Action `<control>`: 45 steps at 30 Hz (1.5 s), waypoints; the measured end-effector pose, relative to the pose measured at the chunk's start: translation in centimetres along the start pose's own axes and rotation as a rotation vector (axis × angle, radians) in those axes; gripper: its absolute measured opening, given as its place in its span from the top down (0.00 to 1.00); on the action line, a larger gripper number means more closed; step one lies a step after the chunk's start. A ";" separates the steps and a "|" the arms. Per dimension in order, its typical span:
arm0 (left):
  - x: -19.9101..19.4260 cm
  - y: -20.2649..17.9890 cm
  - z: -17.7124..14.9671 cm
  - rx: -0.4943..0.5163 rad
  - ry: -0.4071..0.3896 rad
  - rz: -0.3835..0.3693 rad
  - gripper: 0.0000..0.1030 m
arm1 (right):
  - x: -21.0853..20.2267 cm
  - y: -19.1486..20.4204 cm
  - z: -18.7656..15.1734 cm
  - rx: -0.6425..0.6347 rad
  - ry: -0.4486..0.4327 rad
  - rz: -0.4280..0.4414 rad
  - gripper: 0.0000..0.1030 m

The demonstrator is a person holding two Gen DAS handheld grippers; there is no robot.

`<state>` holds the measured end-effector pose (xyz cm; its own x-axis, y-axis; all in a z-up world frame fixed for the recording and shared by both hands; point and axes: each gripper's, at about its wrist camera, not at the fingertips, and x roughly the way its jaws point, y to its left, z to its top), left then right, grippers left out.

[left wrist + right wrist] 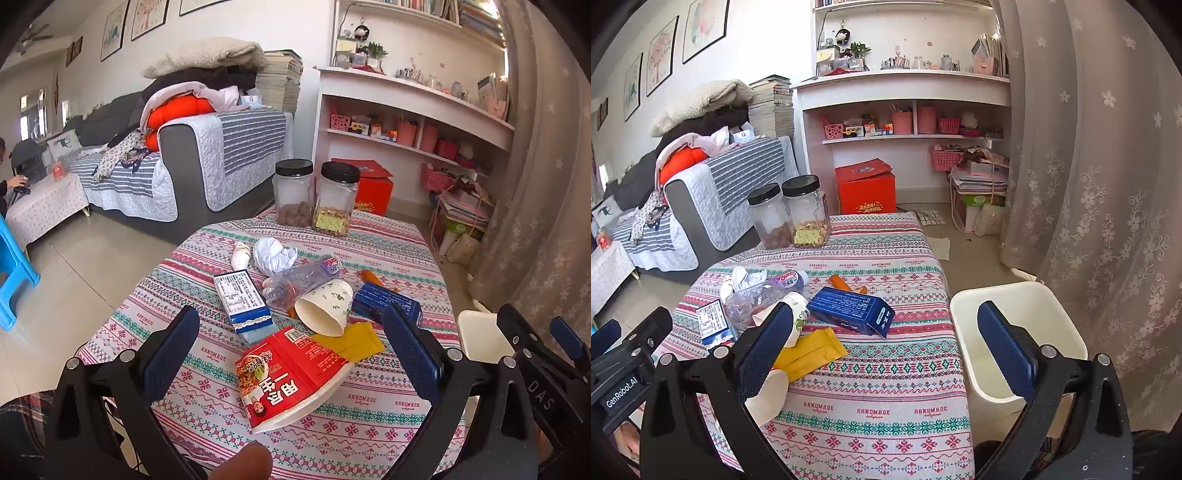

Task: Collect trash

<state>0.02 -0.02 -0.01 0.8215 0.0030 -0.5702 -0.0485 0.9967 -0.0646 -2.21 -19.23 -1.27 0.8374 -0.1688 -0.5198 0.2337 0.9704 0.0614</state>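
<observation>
Trash: red noodle cup on its side at the near edge of the surface; yellow packet just beyond it; paper cup, clear bottle, crumpled paper, light blue box and dark blue box clustered mid-surface.
Bin: white bin on the floor, beside the surface's right edge.
Jars: two black-lidded jars upright at the far edge.
Left tongs: wide, empty, above the noodle cup.
Right tongs: wide, empty, between surface and bin.

Table, patterned cloth: two jars, noodle cup, boxes, bottle, paper cup.
</observation>
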 end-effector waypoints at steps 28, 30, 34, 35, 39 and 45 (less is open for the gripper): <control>0.7 0.7 -0.5 -0.003 0.014 -0.001 0.06 | 0.4 -0.1 -0.2 0.000 0.009 0.000 0.07; 0.8 0.8 -0.5 -0.001 0.014 -0.001 0.06 | 0.4 -0.1 -0.2 0.000 0.010 0.000 0.07; 0.9 0.9 -0.6 -0.005 0.013 -0.001 0.06 | 0.4 -0.1 -0.2 0.001 0.011 0.001 0.07; 0.9 0.9 -0.6 -0.004 0.014 -0.001 0.06 | 0.4 -0.1 -0.2 0.001 0.011 0.001 0.07; 0.9 0.8 -0.5 -0.003 0.016 -0.002 0.06 | 0.5 -0.1 -0.2 0.001 0.012 0.001 0.07; 0.9 0.8 -0.5 -0.003 0.017 -0.001 0.06 | 0.5 -0.1 -0.2 0.002 0.013 0.001 0.07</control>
<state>0.42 0.76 -0.99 0.8117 0.0004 -0.5841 -0.0492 0.9965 -0.0678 -1.94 -19.41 -1.75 0.8310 -0.1653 -0.5312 0.2336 0.9703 0.0635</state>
